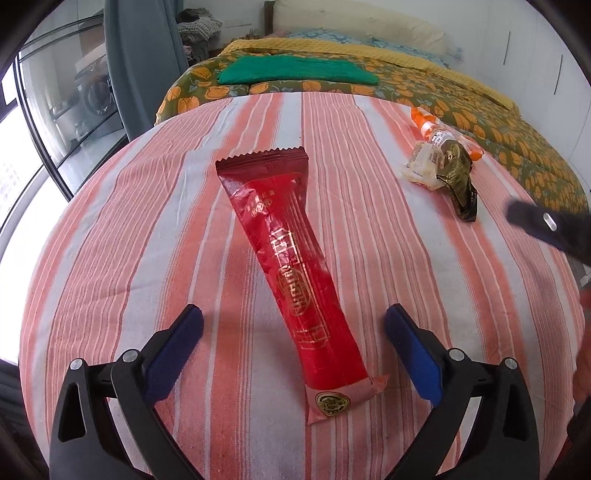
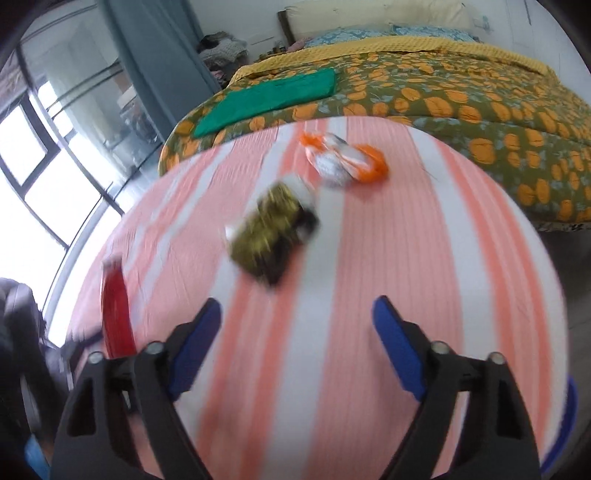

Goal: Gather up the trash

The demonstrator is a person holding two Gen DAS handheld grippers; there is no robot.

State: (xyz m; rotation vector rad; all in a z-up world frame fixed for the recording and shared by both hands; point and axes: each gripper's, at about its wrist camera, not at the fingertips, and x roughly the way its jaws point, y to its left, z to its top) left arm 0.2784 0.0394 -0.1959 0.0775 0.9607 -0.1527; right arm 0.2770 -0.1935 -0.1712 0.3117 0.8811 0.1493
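Observation:
A long red wrapper (image 1: 291,258) lies flat on the pink-and-white striped cloth (image 1: 129,229). My left gripper (image 1: 293,317) stands open over its near end, one blue pad on each side, neither touching it. Farther right lies a small heap: a white wrapper (image 1: 421,162), a dark gold wrapper (image 1: 460,177) and an orange-and-white wrapper (image 1: 434,127). The right wrist view is blurred. There my right gripper (image 2: 297,310) is open above bare cloth, short of the gold wrapper (image 2: 273,236) and the orange-and-white wrapper (image 2: 347,158). The red wrapper (image 2: 116,317) shows at its left.
Beyond the striped cloth a bed carries an orange-flowered quilt (image 1: 480,122), a folded green cloth (image 1: 295,70) and pillows (image 1: 354,22). A glass door and grey curtain (image 1: 140,62) stand at the left. A dark part of the other gripper (image 1: 546,225) enters at the right edge.

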